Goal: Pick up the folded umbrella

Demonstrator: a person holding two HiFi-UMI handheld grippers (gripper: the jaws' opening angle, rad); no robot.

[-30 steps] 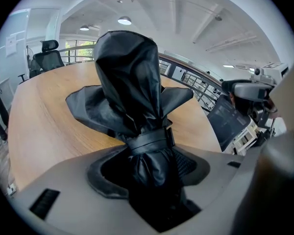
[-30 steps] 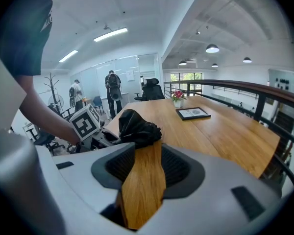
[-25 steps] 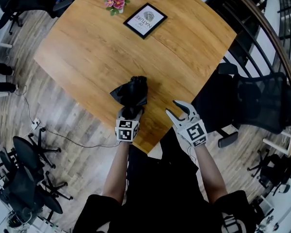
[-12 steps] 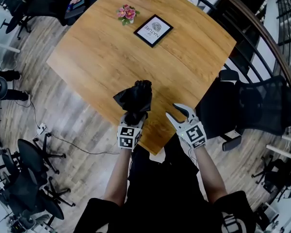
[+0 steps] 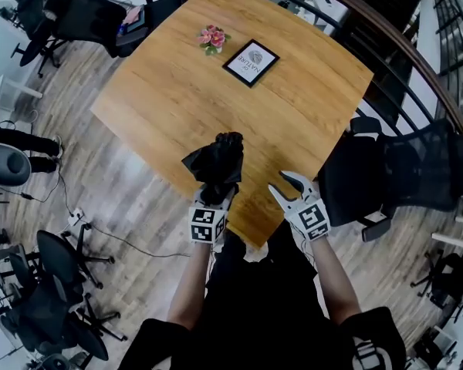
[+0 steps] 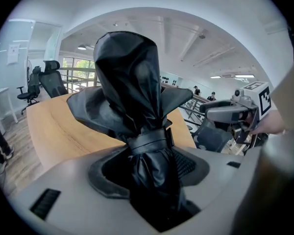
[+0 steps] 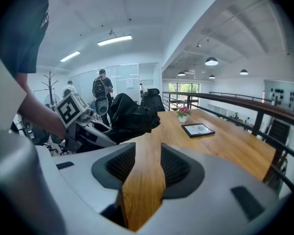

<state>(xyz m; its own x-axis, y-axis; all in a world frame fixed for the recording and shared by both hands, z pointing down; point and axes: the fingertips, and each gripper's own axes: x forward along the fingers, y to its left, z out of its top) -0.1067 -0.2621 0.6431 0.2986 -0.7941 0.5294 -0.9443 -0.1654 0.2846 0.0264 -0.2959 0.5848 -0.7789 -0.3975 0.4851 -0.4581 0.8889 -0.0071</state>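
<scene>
The folded black umbrella [image 5: 216, 160] is held above the near edge of the wooden table [image 5: 293, 99]. My left gripper [image 5: 214, 199] is shut on its lower part, and the loose fabric sticks out past the jaws. In the left gripper view the umbrella [image 6: 137, 131] fills the gap between the jaws, a strap wrapped round it. My right gripper [image 5: 287, 183] hovers to the right of it over the table edge, open with nothing between its fingers. The right gripper view shows the umbrella [image 7: 130, 116] and the left gripper [image 7: 88, 129] off to the left.
At the table's far side stand a small pot of pink flowers [image 5: 213, 37] and a black-framed picture [image 5: 251, 62]. A black office chair [image 5: 401, 176] stands close on the right, with a railing behind it. More chairs [image 5: 85, 14] stand at the left.
My left gripper has lifted the umbrella higher off the table. The right gripper has risen a little and shifted slightly. The view has moved so the table sits farther right.
</scene>
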